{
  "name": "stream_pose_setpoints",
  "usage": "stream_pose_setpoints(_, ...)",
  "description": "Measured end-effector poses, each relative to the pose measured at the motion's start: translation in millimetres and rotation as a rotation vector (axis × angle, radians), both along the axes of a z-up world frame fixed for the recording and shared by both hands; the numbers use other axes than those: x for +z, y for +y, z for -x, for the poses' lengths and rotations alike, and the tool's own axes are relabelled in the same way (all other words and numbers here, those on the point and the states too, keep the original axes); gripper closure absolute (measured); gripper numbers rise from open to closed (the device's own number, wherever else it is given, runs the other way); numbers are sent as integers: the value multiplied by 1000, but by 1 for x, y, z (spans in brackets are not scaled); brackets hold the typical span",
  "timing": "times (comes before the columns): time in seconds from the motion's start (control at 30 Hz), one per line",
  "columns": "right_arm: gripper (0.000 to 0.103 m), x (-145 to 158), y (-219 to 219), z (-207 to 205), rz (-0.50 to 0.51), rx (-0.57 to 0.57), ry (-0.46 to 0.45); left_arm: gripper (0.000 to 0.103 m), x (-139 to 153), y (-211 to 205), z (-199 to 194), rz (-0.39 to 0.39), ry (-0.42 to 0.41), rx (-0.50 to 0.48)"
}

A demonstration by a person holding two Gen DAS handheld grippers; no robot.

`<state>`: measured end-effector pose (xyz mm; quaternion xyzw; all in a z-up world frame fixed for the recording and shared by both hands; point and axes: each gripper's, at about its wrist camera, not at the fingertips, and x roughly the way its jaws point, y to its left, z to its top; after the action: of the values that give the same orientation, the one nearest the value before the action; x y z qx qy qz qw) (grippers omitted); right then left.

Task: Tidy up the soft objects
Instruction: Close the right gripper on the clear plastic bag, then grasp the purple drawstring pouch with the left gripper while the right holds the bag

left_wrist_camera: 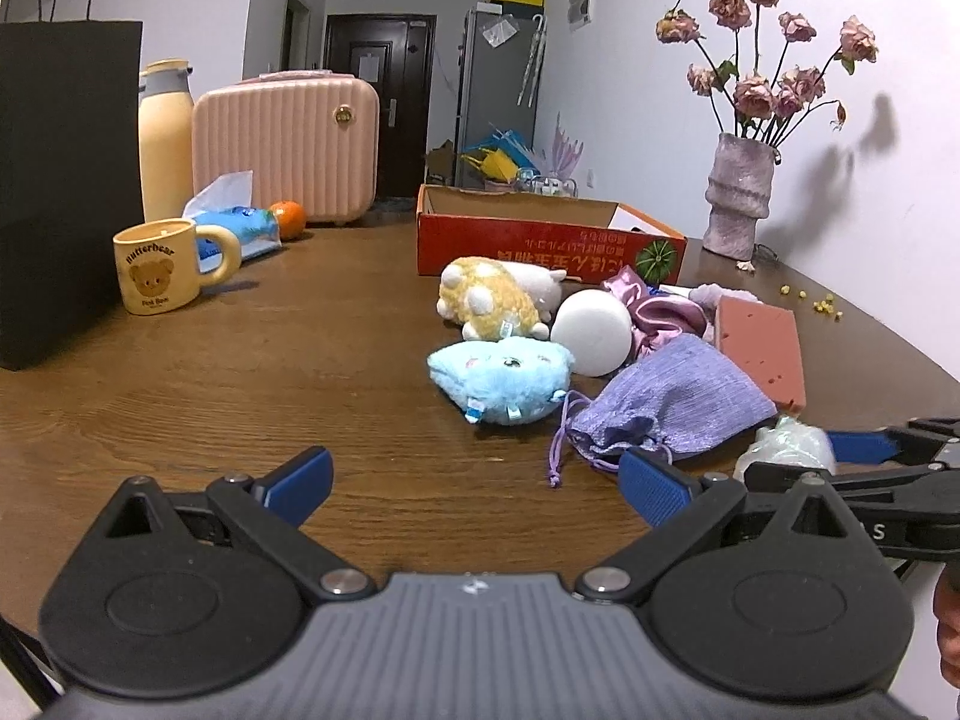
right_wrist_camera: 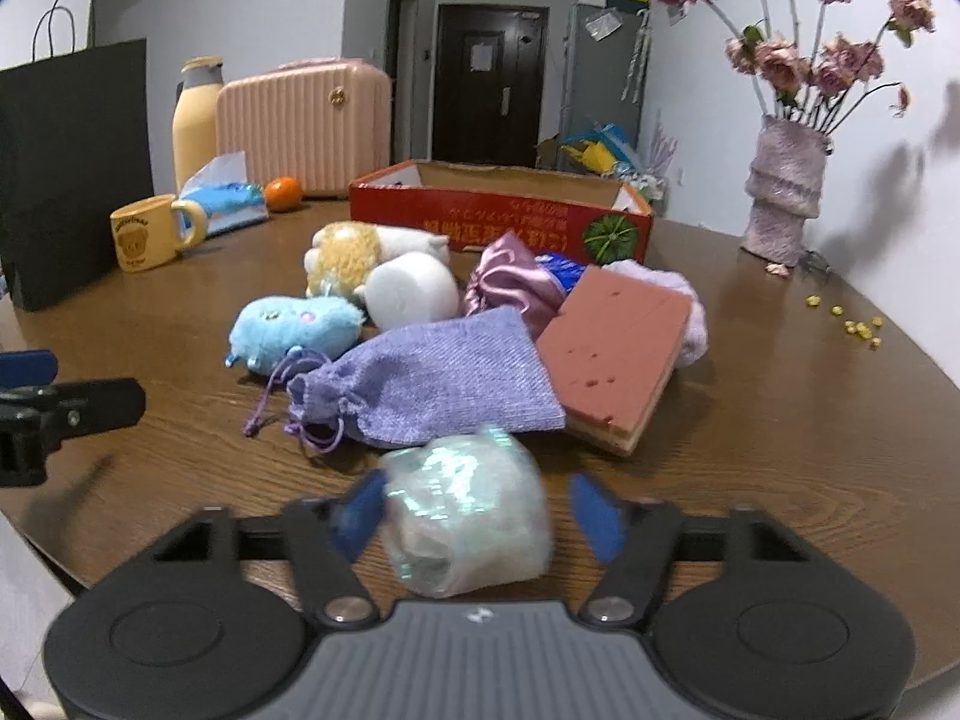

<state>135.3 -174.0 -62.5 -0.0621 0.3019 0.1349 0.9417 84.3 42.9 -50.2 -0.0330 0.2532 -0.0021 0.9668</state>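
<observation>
We see the right gripper (right_wrist_camera: 471, 519) with its blue fingers (right_wrist_camera: 360, 516) either side of a shimmery wrapped bundle (right_wrist_camera: 468, 516); blur hides whether they press it. The left gripper (left_wrist_camera: 474, 483) stands wide open over bare brown wood worktop (left_wrist_camera: 240, 372). Ahead of both fingers lie a lilac drawstring pouch (right_wrist_camera: 432, 384), a blue plush (right_wrist_camera: 294, 327), a pink sponge block (right_wrist_camera: 612, 348), then a red cardboard box (right_wrist_camera: 498, 210); beyond, a hallway door (right_wrist_camera: 486, 84).
</observation>
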Motion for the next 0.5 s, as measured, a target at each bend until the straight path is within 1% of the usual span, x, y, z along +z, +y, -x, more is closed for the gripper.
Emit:
stream_pose_setpoints(0.2,64,-2,-4,-3,-24,1,-11,0,-5,0,-10,6,20,-7)
stream_pose_setpoints(0.5,66,8,-26,3,-61,-31,-56,0,-2,-12,-20,-7,22,-38)
